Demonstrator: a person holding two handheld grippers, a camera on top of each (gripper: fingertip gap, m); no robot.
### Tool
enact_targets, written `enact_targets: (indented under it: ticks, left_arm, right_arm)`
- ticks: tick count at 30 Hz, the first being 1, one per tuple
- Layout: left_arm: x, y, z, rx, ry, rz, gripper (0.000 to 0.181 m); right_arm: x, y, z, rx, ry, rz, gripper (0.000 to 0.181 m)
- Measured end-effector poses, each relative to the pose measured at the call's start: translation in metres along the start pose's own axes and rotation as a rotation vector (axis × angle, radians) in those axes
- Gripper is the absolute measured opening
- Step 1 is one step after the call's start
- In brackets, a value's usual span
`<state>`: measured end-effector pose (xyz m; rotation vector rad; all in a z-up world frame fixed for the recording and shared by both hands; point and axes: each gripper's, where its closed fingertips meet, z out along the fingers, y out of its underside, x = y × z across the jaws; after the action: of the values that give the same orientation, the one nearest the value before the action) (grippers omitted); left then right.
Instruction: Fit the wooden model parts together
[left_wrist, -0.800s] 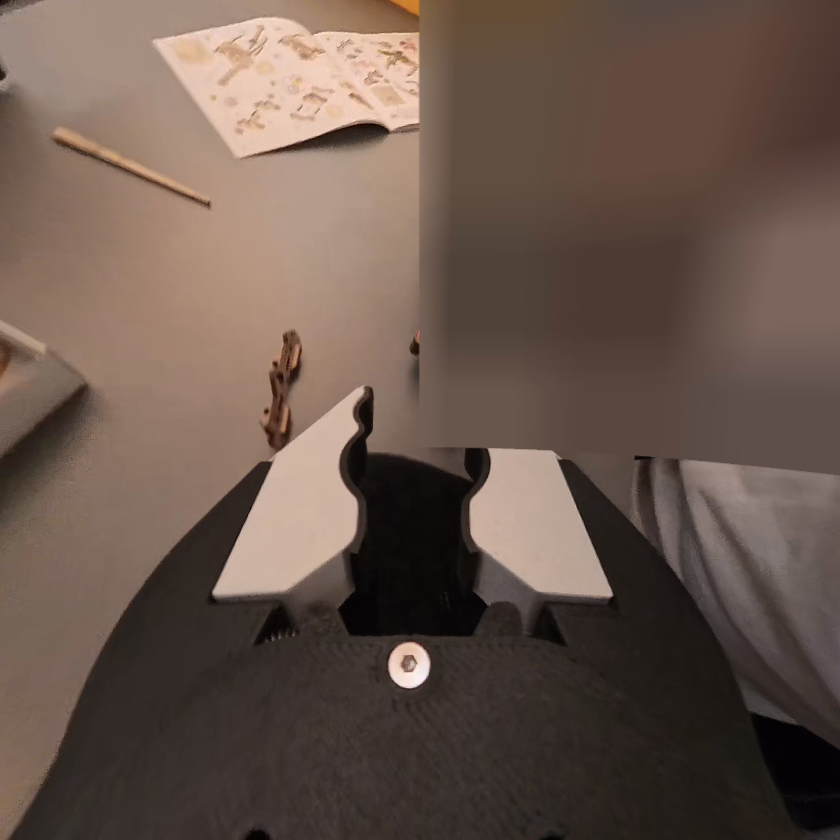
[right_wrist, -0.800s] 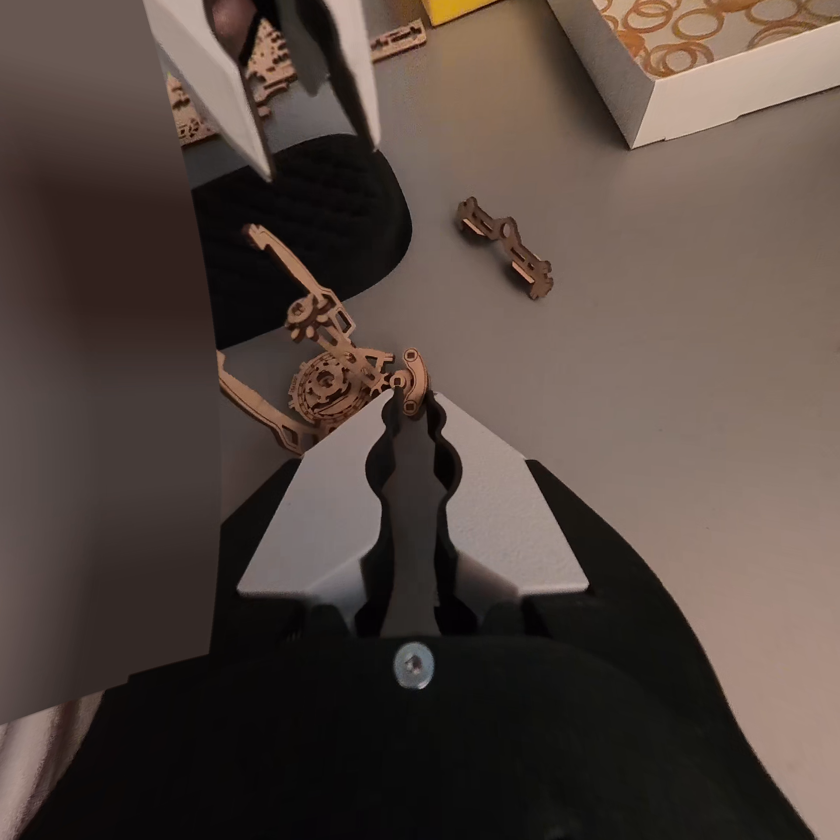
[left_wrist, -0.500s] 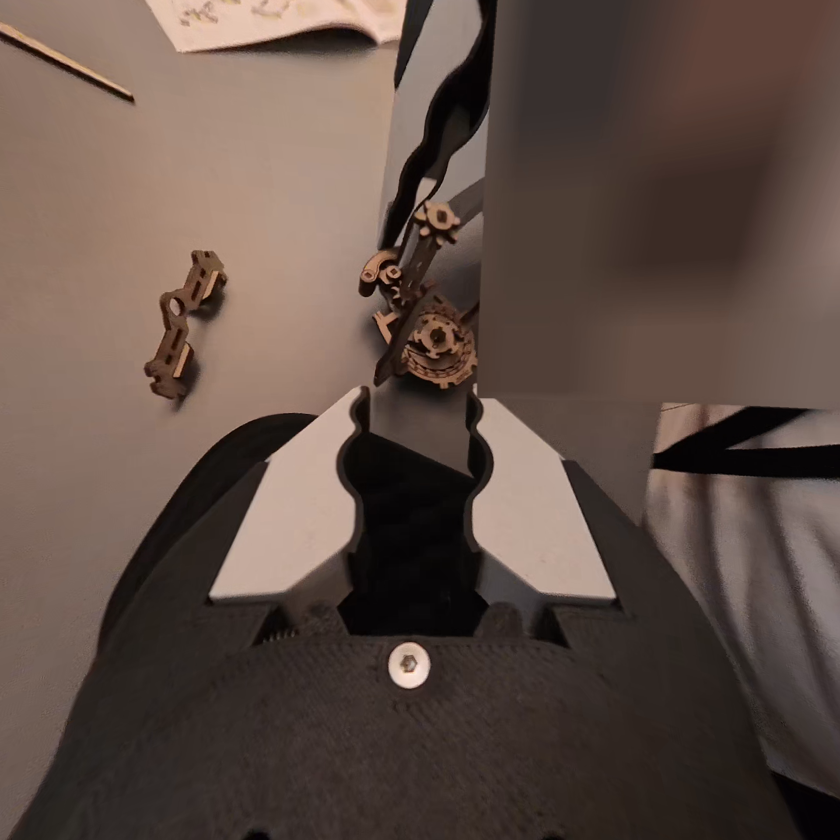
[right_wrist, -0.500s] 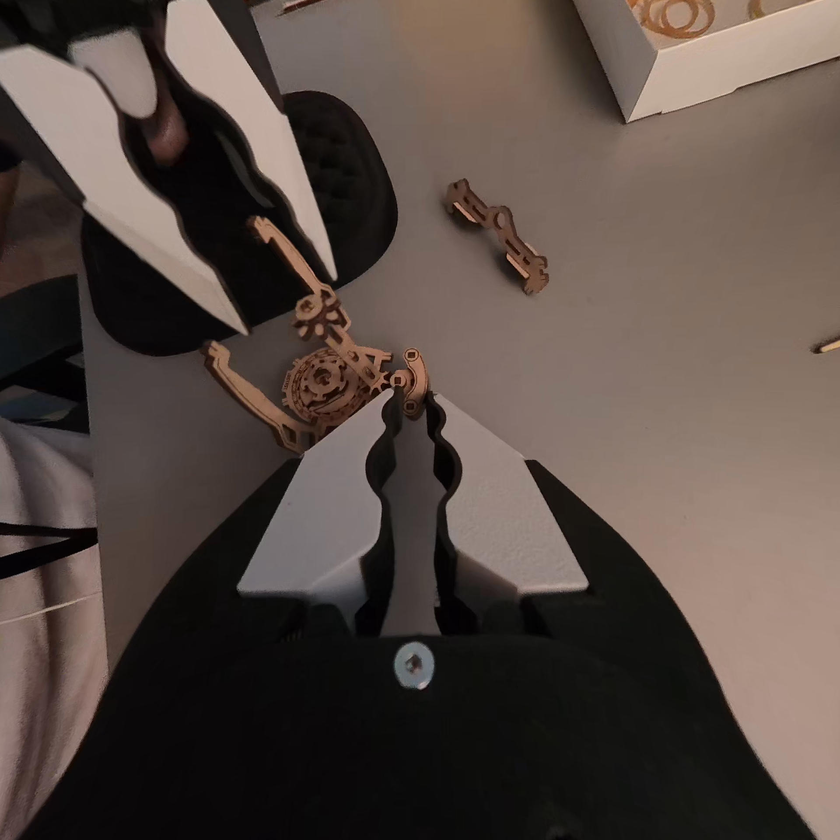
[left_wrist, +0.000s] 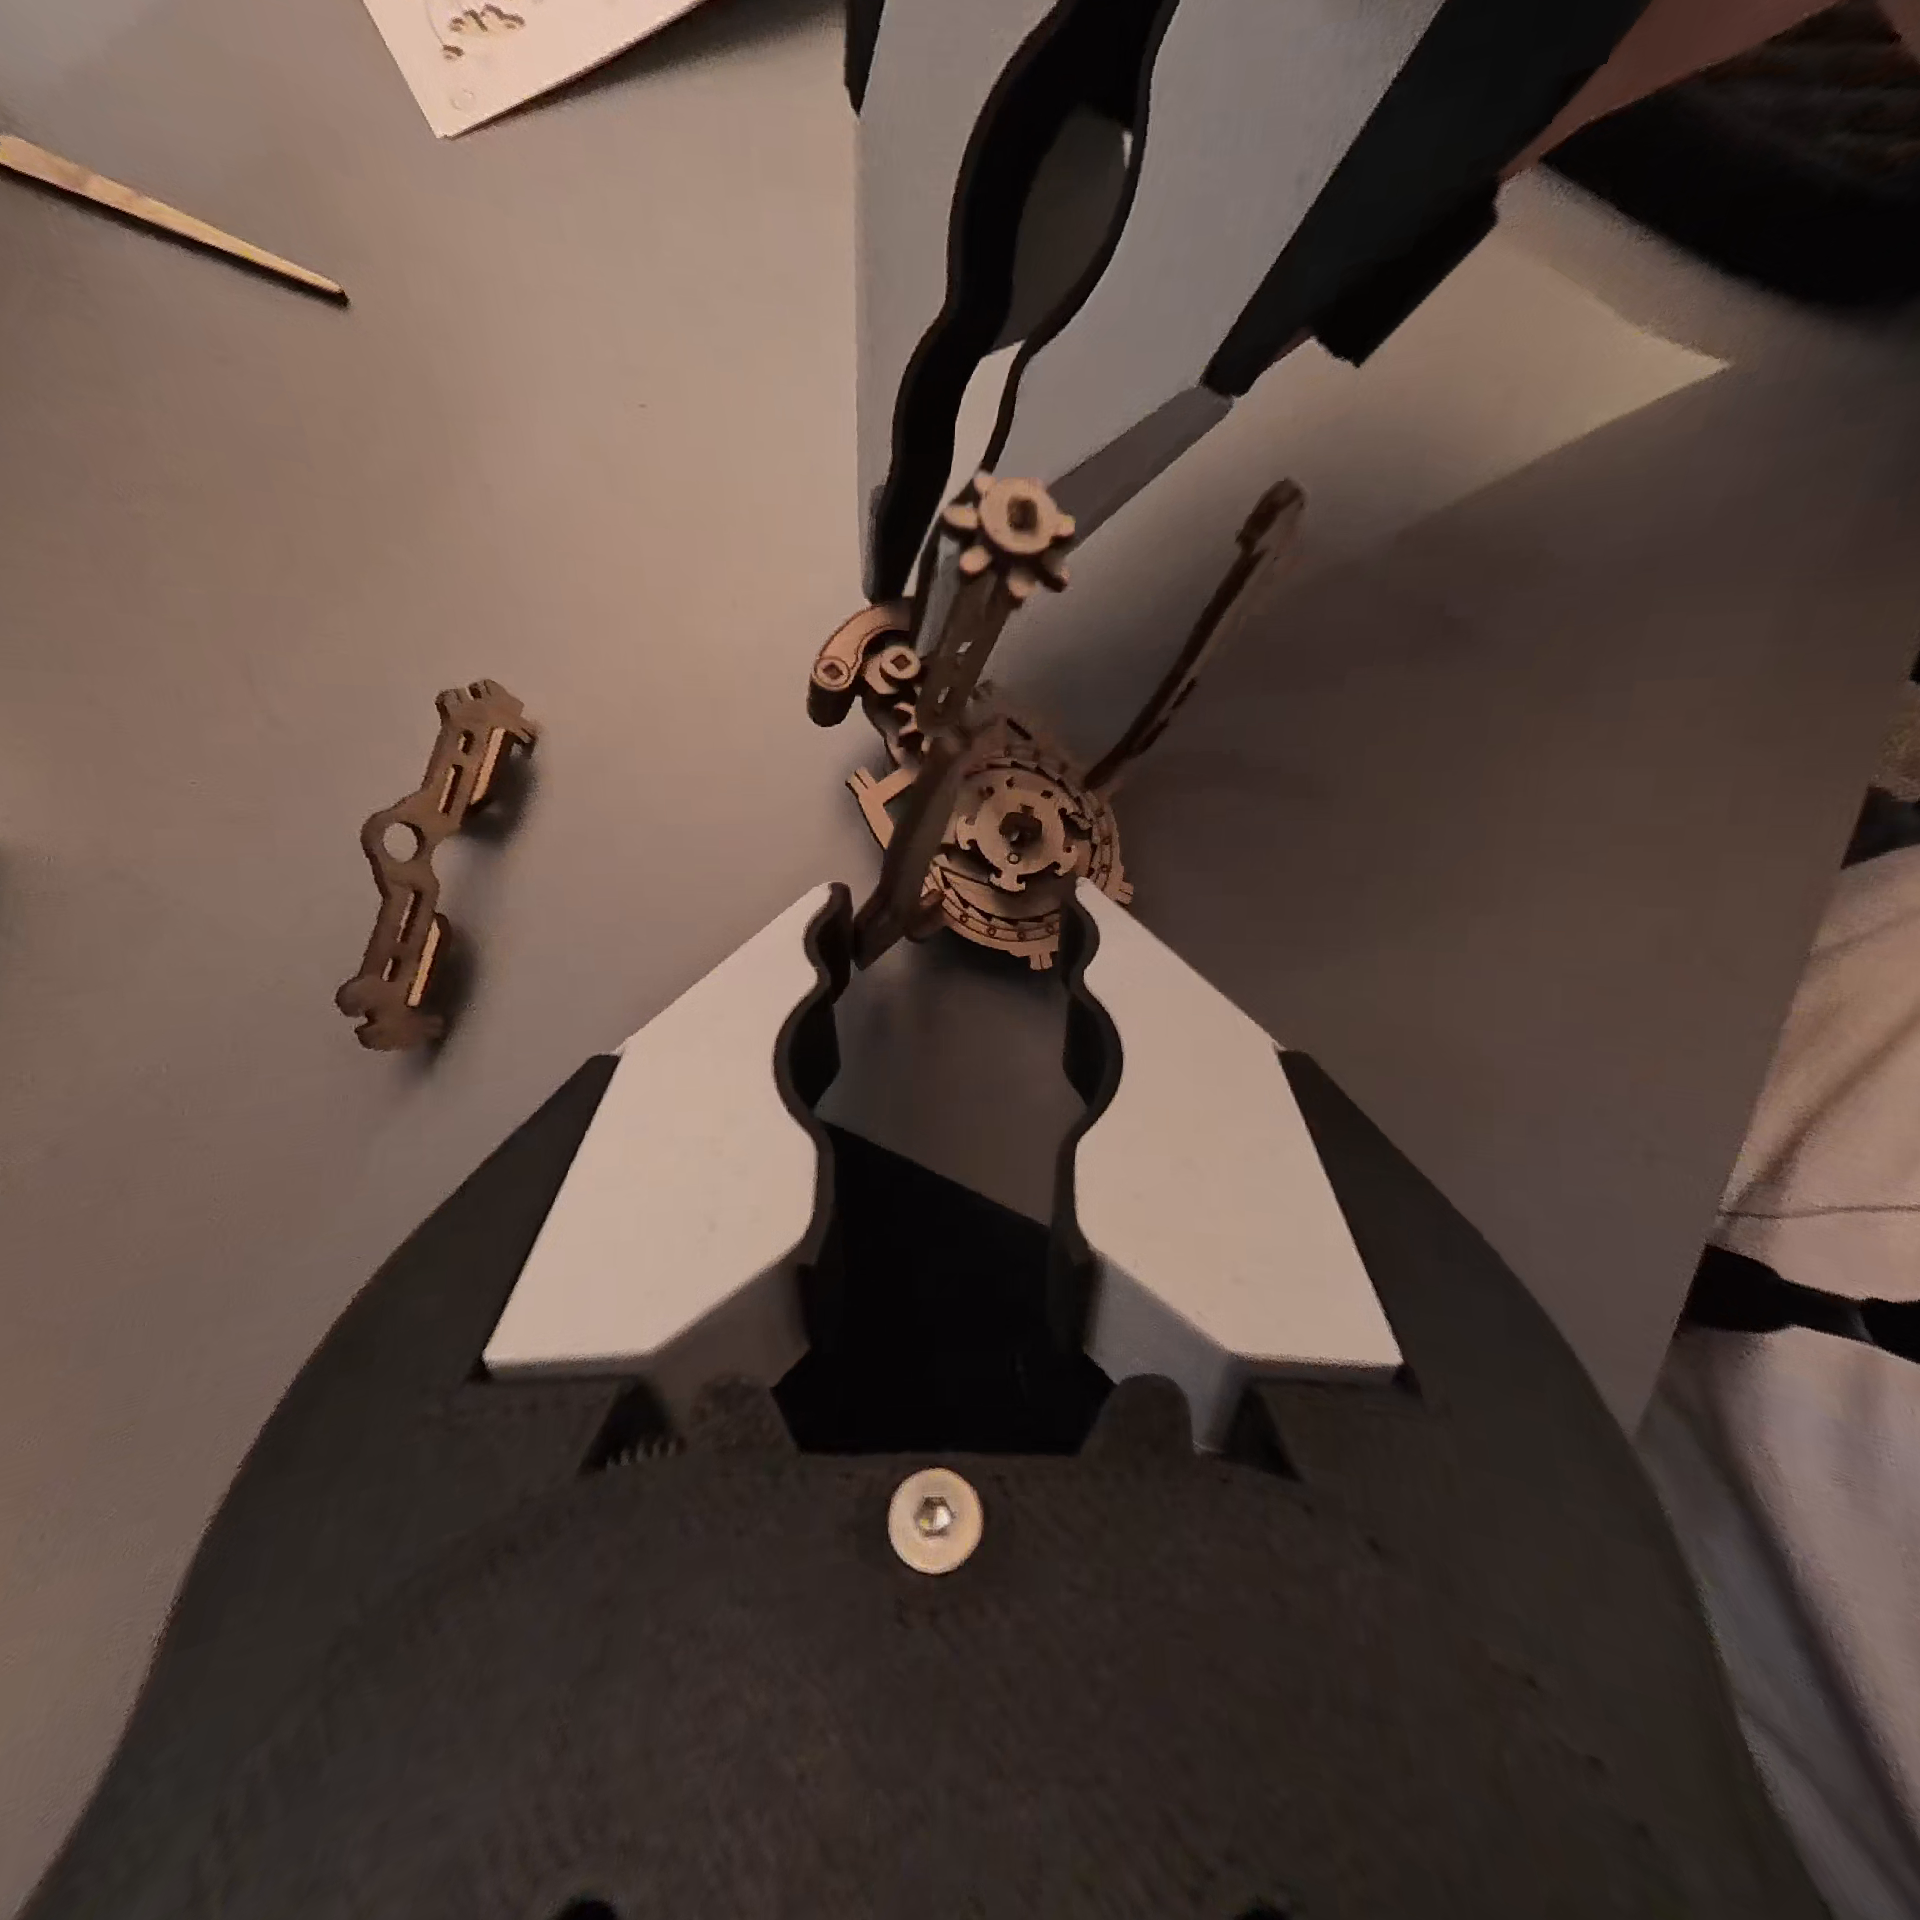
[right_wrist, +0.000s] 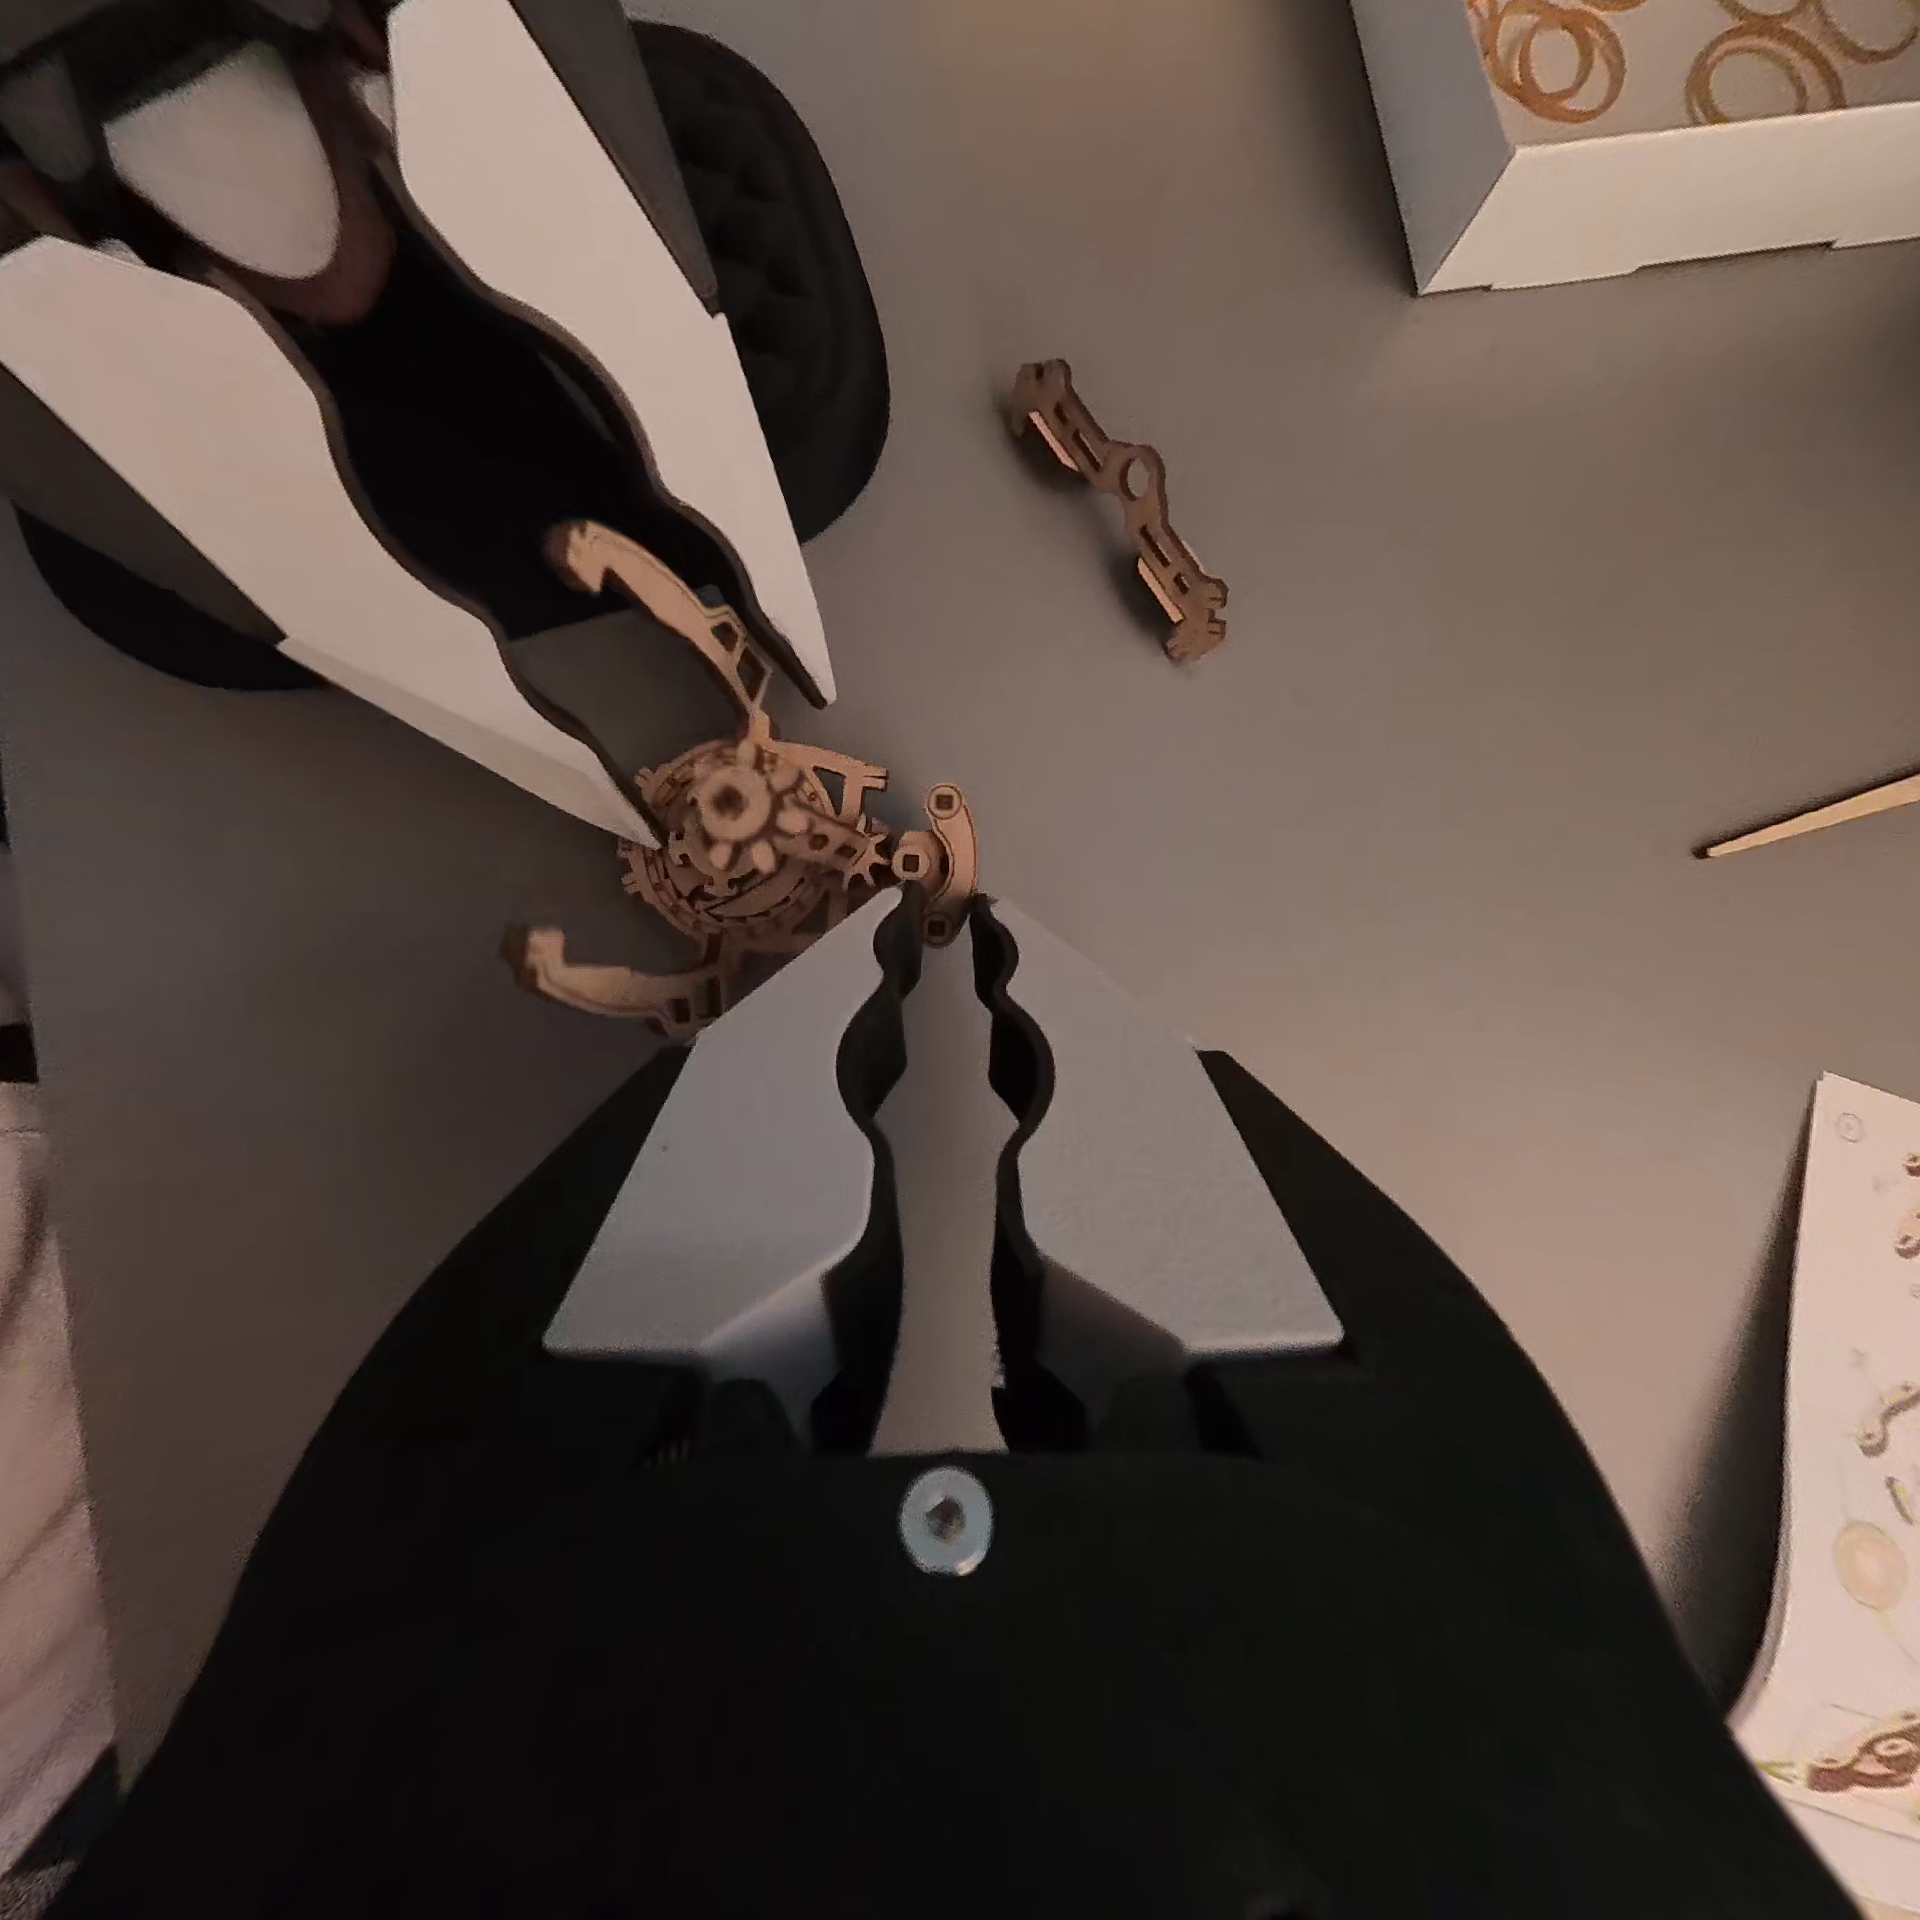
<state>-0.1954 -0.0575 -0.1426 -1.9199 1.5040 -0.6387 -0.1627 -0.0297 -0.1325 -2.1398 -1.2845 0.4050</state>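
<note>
The wooden gear assembly (right_wrist: 727, 831), a toothed wheel with curved arms, is held just above the grey table. My right gripper (right_wrist: 940, 899) is shut on a small curved link (right_wrist: 951, 842) at its edge. My left gripper (left_wrist: 956, 899) is open, its two tips on either side of the gear wheel (left_wrist: 1013, 831); one tip is next to a strut. In the right wrist view the left gripper (right_wrist: 732, 764) comes in from the upper left. In the left wrist view the right gripper (left_wrist: 925, 582) reaches down from the top. A loose notched wooden part (left_wrist: 436, 862) lies on the table, apart from both.
The loose part also shows in the right wrist view (right_wrist: 1132, 499). A wooden stick (left_wrist: 177, 223) and an instruction booklet (right_wrist: 1870, 1403) lie nearby. A white box (right_wrist: 1662, 156) stands at the back right. The table edge (left_wrist: 1766, 727) and a person's pale clothing are close by. Spacing between my two grippers at the tips: around 5 cm. The wooden stick (left_wrist: 177, 223) sits 20 cm or so from the ends of my right fingers.
My left gripper has moved in to the gear assembly and now straddles the wheel, still open. My right gripper has kept its grip on the assembly.
</note>
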Motion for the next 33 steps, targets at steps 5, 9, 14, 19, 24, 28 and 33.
enact_targets:
  ticks: [5,9,14,19,24,28,33]
  left_arm:
    - [0.000,-0.007,0.008,0.004,-0.013,-0.010,0.037]
    - [0.001,-0.016,0.019,0.009,-0.003,-0.029,0.035]
    - [0.001,-0.030,0.033,0.005,0.009,-0.065,0.035]
    - [0.001,-0.037,0.041,0.001,0.022,-0.093,0.036]
    - [0.004,-0.037,0.033,0.031,0.056,-0.134,0.043]
    - [0.010,-0.039,0.012,0.084,0.147,-0.201,0.044]
    - [-0.021,-0.046,-0.034,0.172,0.216,-0.290,0.042]
  right_arm:
    - [0.009,0.003,-0.002,0.006,-0.017,-0.022,0.007]
    - [0.019,0.008,-0.006,-0.009,-0.028,-0.049,0.007]
    - [0.033,0.019,-0.011,-0.072,-0.023,-0.092,0.007]
    - [0.039,0.023,-0.014,-0.124,-0.031,-0.124,0.007]
    - [0.037,0.020,-0.012,-0.141,-0.032,-0.155,0.007]
    - [0.036,0.019,-0.011,-0.146,-0.030,-0.159,0.007]
    - [0.036,0.020,-0.012,-0.134,-0.031,-0.144,0.007]
